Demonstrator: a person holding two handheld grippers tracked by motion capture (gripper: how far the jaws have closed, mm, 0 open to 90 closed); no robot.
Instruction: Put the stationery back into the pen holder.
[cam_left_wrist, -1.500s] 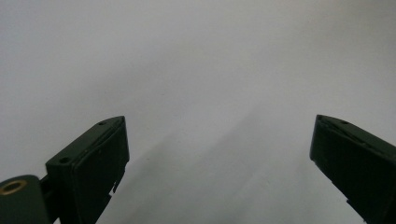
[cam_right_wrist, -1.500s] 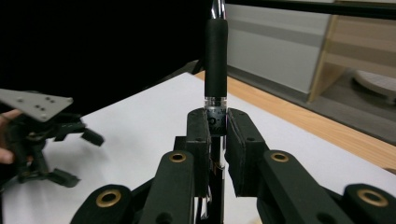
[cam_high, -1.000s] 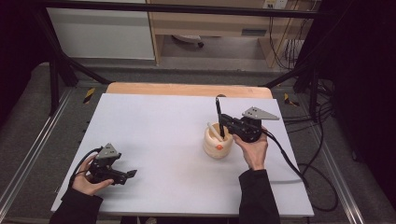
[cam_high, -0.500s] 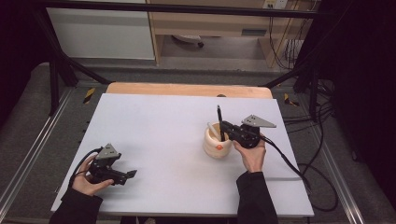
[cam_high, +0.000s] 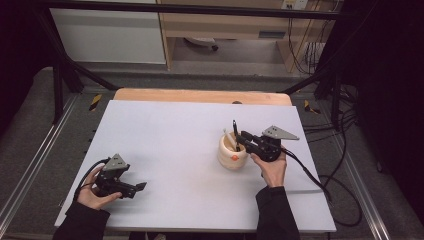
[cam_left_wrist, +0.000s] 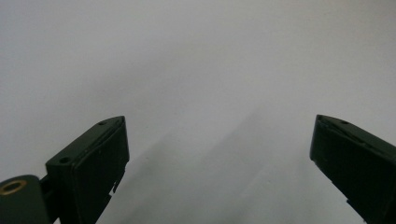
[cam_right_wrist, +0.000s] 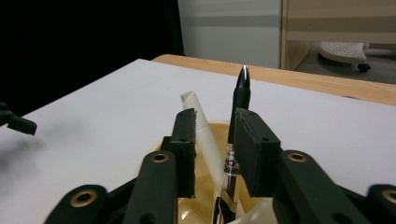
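Your right tongs (cam_right_wrist: 212, 135) sit over the cream holder (cam_high: 232, 152) on the right half of the white surface (cam_high: 170, 140). Their jaws have just been opening to a narrow gap. The black pen (cam_right_wrist: 239, 109) stands in the holder between them, against one jaw; the pads no longer clamp it. Its long axis runs nearly upright, tip up, tilted slightly away from you. A white stick (cam_right_wrist: 203, 133) leans beside it. Your left tongs (cam_high: 131, 187) rest wide apart, holding nothing, near the surface's front left.
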